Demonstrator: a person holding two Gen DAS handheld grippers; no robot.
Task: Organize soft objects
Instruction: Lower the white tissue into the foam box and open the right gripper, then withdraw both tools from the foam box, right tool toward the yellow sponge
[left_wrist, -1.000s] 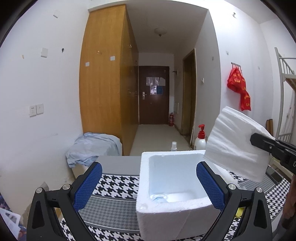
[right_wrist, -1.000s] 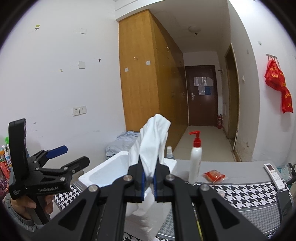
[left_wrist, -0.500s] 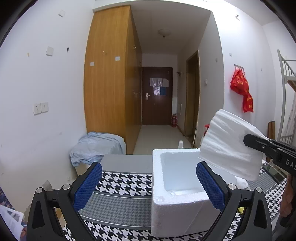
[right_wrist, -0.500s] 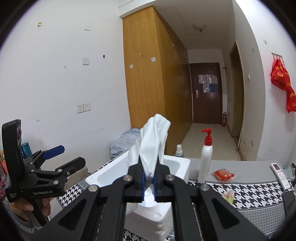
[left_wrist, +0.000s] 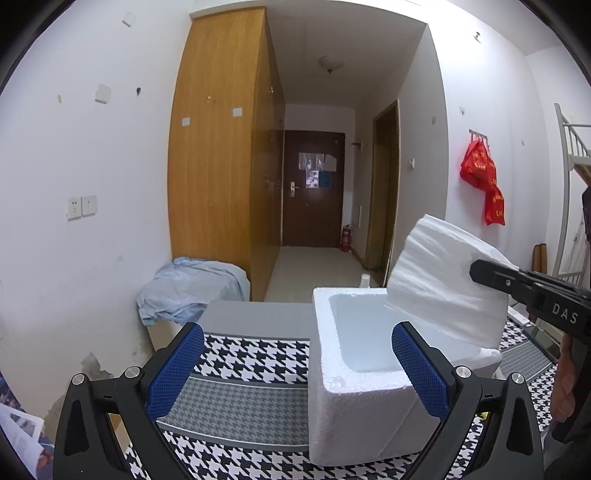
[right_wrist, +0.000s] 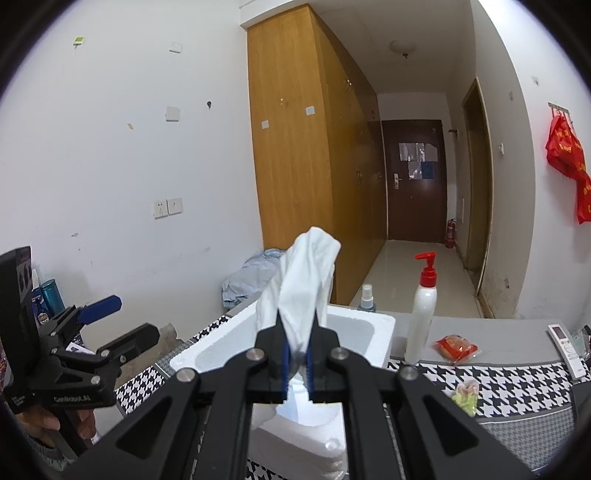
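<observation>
Right wrist view is showing the right gripper (right_wrist: 298, 363) with its jaws clamped tight on a white soft tissue pack (right_wrist: 303, 284), which is sticking up and drooping out past the blue pads. From the left wrist view that same pack (left_wrist: 443, 288) is hanging in the air over the far right side of the white foam box (left_wrist: 354, 373), tilted, its lower corner just above the rim. The left gripper (left_wrist: 295, 365) is hovering near the box with its jaws wide apart, holding nothing.

Now the risks. The pinch is sitting on one narrow edge of the pack, so the bulk is swinging free; a quick tilt could be letting it slide out and drop onto the houndstooth cloth of the desk (left_wrist: 258, 354) instead of inside. The pack looks wide against the opening, so a corner catching the rim could be leaving it perched across the top. The foam box looks light and unheld, so a nudge from either gripper could be shoving it along the cloth. Beyond it, the white pump bottle (right_wrist: 421, 317) and small spray bottle (right_wrist: 366, 301) are standing close behind, ready to topple if the box slides back.
</observation>
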